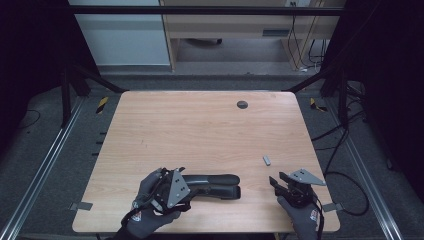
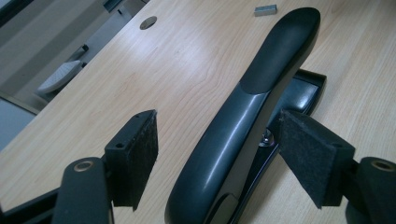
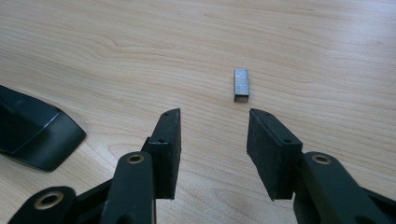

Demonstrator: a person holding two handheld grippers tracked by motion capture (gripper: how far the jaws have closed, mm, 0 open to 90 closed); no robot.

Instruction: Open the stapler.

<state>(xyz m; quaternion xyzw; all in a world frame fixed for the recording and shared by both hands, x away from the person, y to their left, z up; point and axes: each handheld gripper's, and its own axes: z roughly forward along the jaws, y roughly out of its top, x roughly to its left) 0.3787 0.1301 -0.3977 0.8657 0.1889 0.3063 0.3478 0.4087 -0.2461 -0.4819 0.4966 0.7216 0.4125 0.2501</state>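
A black stapler (image 1: 215, 185) lies flat on the wooden table (image 1: 200, 125) near the front edge, its nose toward the right. My left gripper (image 1: 189, 188) is open around its rear half. In the left gripper view the stapler (image 2: 252, 107) runs up between the jaws; the right pad (image 2: 313, 154) sits close against its base and the left pad (image 2: 135, 154) stands apart. A small grey strip of staples (image 1: 267, 160) lies to the right. My right gripper (image 3: 212, 140) is open just short of the strip (image 3: 241, 84), with nothing between its pads.
A round dark cable hole (image 1: 242, 104) sits near the table's far edge. The stapler's nose (image 3: 32, 130) shows at the left of the right gripper view. Dark frame rails and cables surround the table on the floor.
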